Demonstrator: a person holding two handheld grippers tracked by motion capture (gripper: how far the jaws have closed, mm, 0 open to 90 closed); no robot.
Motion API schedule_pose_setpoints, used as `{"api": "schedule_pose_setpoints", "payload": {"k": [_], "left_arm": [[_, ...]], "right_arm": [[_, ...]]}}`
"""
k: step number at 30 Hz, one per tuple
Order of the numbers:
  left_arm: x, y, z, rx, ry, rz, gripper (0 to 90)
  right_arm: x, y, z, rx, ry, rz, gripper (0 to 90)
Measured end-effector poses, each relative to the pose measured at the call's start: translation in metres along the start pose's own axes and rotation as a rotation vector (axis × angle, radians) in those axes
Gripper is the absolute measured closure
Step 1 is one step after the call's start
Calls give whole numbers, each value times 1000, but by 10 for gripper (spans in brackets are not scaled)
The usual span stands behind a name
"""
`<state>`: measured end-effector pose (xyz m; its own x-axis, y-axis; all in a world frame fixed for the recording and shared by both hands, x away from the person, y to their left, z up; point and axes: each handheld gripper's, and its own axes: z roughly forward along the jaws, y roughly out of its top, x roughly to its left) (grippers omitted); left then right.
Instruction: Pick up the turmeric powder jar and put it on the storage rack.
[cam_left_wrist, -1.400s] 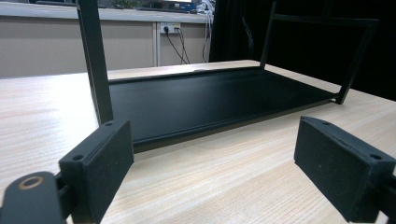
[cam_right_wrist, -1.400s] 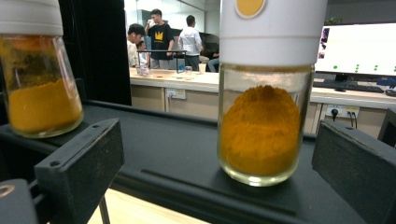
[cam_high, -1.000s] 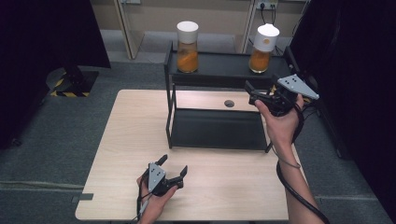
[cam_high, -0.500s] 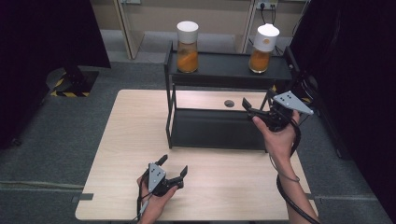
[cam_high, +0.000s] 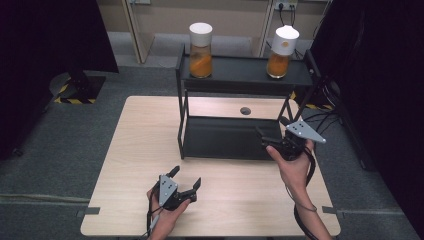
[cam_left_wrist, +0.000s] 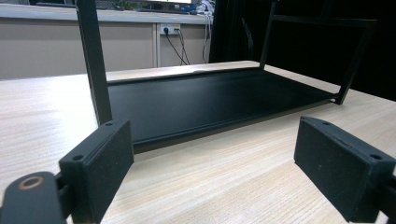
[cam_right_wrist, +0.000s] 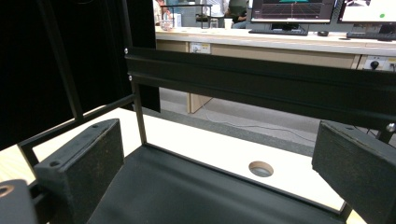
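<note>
Jars: two, both orange-filled with white lids, standing upright on the rack's (cam_high: 186, 125) top shelf, left jar (cam_high: 201, 50) near its left end, right jar (cam_high: 281, 52) near its right end. Left gripper (cam_high: 185, 184) is hovering by the table's (cam_high: 135, 150) front edge, jaws spread wide, gripping nothing. Right gripper (cam_high: 270, 134) is sitting at the lower shelf's right front corner, jaws wide apart, likewise gripping nothing, pointing into the open bay.
</note>
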<state>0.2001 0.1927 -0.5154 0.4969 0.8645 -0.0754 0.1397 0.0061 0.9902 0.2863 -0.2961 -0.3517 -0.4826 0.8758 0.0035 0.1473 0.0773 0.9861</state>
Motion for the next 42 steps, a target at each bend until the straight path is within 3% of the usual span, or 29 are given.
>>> {"api": "schedule_pose_setpoints", "payload": {"k": [12,22,42], "left_arm": [[0,0,0,-2,0,1,115],[0,0,0,-1,0,4,115],[0,0,0,-1,-2,2,115]], "right_arm": [[4,-29,-11,21,12,14,28],[3,-72,-18,89,31,67,29],[8,-132,-32,158,9,87,34]]}}
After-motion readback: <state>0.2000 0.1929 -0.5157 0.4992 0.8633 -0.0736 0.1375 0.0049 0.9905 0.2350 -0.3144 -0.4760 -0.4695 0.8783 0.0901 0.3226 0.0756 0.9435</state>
